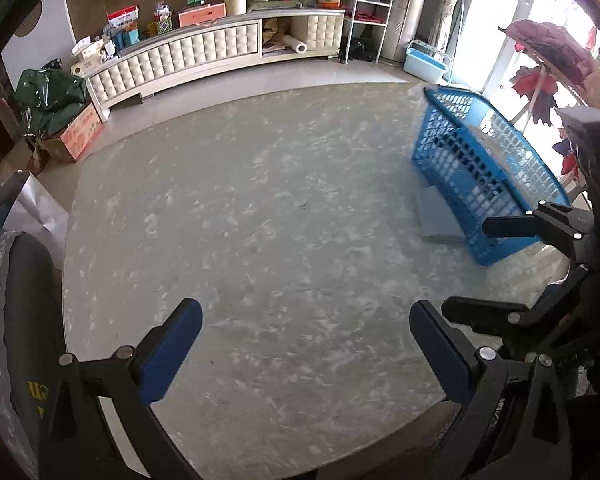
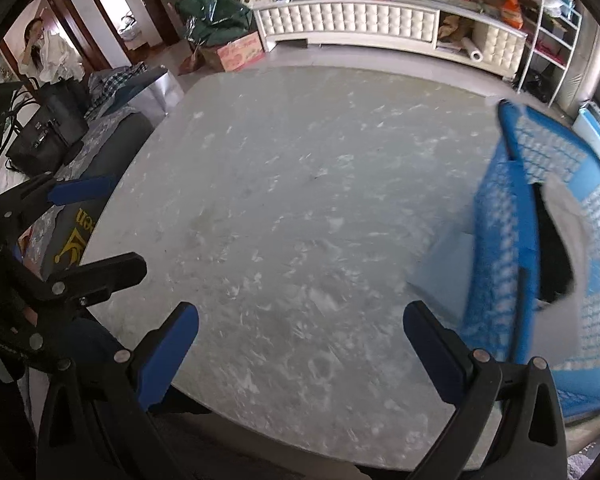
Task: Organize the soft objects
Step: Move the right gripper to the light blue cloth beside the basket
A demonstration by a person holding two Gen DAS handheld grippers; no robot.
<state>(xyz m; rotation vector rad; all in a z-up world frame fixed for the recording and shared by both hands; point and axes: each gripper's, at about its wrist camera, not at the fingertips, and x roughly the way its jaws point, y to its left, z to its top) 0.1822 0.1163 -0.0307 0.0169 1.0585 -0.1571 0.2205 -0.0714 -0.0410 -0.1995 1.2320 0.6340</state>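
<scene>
A blue mesh basket [image 1: 452, 148] stands at the right side of the grey marble table [image 1: 260, 220]. In the right wrist view the basket [image 2: 500, 240] holds a white cloth [image 2: 568, 216] and a black cloth [image 2: 552, 256]. A pale blue flat piece [image 2: 444, 264] lies against the basket's left foot. My left gripper [image 1: 306, 344] is open over the table's near edge with nothing between its blue pads. My right gripper [image 2: 302, 344] is also open and empty, just left of the basket. Each gripper shows in the other's view, the right gripper [image 1: 472, 268] and the left gripper [image 2: 108, 228].
A long white cabinet [image 1: 180, 56] with clutter runs along the far wall. A cardboard box with a green bag [image 1: 56, 112] sits at the left, and a white rack [image 1: 368, 8] at the right. A black bag [image 2: 48, 128] rests on a sofa; a person [image 2: 32, 48] stands in a doorway.
</scene>
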